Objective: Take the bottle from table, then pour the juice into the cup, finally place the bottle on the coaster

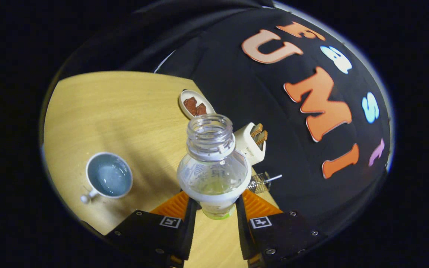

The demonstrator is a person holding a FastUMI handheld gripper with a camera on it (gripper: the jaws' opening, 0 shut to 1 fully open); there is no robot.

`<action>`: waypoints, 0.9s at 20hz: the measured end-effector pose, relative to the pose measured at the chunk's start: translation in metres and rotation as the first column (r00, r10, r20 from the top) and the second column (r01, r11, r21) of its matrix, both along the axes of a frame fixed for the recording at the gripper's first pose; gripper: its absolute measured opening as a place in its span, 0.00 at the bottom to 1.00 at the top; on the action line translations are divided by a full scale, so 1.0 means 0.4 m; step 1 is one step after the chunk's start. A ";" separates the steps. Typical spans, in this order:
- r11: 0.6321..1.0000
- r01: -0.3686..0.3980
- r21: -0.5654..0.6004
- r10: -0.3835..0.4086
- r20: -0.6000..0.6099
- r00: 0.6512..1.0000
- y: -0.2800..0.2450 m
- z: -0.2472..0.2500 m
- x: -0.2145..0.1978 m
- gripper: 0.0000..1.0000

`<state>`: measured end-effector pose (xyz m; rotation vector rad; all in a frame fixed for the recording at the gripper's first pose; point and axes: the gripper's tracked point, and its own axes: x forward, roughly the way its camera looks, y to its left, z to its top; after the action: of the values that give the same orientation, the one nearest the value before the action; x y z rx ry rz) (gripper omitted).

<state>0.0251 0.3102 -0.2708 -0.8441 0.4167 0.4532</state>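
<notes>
Tongs (214, 208) grip the uncapped, nearly empty bottle (213, 163); cup (108, 175) nearby holds liquid.

readable print is scarce: the white toaster (250, 144) at the far edge of the table (117, 111) carries a short dark word on its side, too small to make out. the clear bottle (212, 163) shows faint label characters, illegible. each gripper (214, 219) finger bears a square black-and-white marker, a pattern, no text.
</notes>
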 end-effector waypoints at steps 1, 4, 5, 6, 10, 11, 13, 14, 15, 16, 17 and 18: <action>0.998 0.020 0.061 -0.020 -0.001 1.000 -0.004 0.014 0.019 0.53; 0.968 0.117 0.223 -0.097 -0.101 0.990 -0.038 -0.010 0.066 0.53; 0.946 0.157 0.283 -0.119 -0.149 0.982 -0.047 -0.025 0.080 0.53; 0.919 0.189 0.345 -0.128 -0.192 0.973 -0.053 -0.035 0.092 0.53; 0.794 0.337 0.505 -0.169 -0.349 0.922 -0.073 -0.091 0.123 0.52; 0.768 0.371 0.523 -0.174 -0.387 0.906 -0.081 -0.112 0.127 0.53; 0.713 0.432 0.552 -0.177 -0.455 0.873 -0.092 -0.149 0.135 0.53; 0.695 0.453 0.559 -0.183 -0.473 0.862 -0.097 -0.163 0.144 0.53; 0.688 0.471 0.552 -0.193 -0.487 0.852 -0.106 -0.179 0.148 0.53; 0.691 0.479 0.541 -0.202 -0.492 0.847 -0.115 -0.192 0.153 0.52; 0.700 0.475 0.534 -0.204 -0.488 0.849 -0.118 -0.201 0.157 0.53; 0.710 0.465 0.530 -0.199 -0.482 0.853 -0.116 -0.210 0.163 0.53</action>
<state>0.0904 0.2638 -0.3546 0.0101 0.7279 0.3759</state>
